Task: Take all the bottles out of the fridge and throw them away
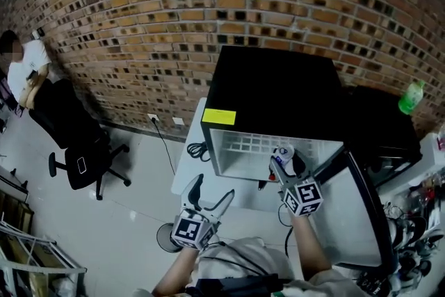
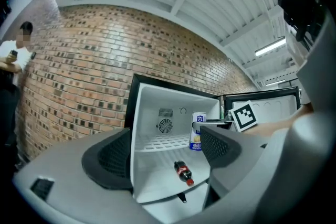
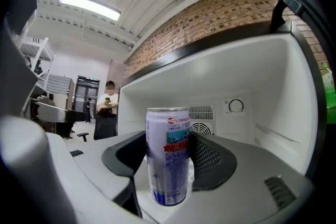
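R gripper [image 3: 169,162]: fingers hold can [image 3: 168,139]; L gripper [image 2: 164,153]: fingers wide, empty | risk: slick can slips if swung fast

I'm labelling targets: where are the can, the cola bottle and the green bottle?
can [image 3: 168,160], right gripper view, middle of its printed side.
cola bottle [image 2: 182,170], left gripper view, its body.
green bottle [image 1: 411,98], head view, its body.

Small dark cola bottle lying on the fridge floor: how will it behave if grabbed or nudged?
The small dark cola bottle lies on its side on the white fridge floor, so a nudge would probably roll it. It looks full of dark liquid: likely heavy for its size, fairly stiff.
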Demonstrator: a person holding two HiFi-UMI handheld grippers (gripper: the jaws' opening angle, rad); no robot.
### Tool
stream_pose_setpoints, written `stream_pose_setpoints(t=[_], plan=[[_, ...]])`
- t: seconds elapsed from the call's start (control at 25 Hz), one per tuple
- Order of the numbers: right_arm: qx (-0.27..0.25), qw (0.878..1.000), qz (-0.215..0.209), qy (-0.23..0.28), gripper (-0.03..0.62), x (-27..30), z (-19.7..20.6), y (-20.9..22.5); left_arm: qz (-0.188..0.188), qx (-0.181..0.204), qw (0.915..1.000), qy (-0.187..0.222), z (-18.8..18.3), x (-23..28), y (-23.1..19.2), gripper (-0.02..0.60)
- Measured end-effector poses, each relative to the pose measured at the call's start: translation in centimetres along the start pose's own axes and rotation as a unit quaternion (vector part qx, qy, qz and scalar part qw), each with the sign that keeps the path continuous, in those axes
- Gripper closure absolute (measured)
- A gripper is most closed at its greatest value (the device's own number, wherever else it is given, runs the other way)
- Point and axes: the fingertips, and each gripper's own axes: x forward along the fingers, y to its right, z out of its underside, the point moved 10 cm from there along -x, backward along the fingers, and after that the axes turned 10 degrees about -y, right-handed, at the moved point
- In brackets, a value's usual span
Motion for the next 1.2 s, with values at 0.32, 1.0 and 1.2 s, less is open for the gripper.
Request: stream_pose_setpoints(t=[0.32,1.0,1.2], plan=[[-0.021,0.996,-0.081,-0.035,0.321,-1.5,2.4,-4.4,-0.033,0.001,0.9995,-0.003,2.9,-0.8,-2.0,0.178],[-0.065,0.885,-0.414,-0.204,0.321,11.4,12.6,-26.5,-0.284,-0.097,0.9524,-0.056,11.1,-16.6,-7.7,0.178],[-0.127,0.816,-0.508,-0.246,0.321,15.1,18.0,-35.9,-0.373,-0.157,0.9104,-0.084,17.8,-22.6,-8.9,0.178]])
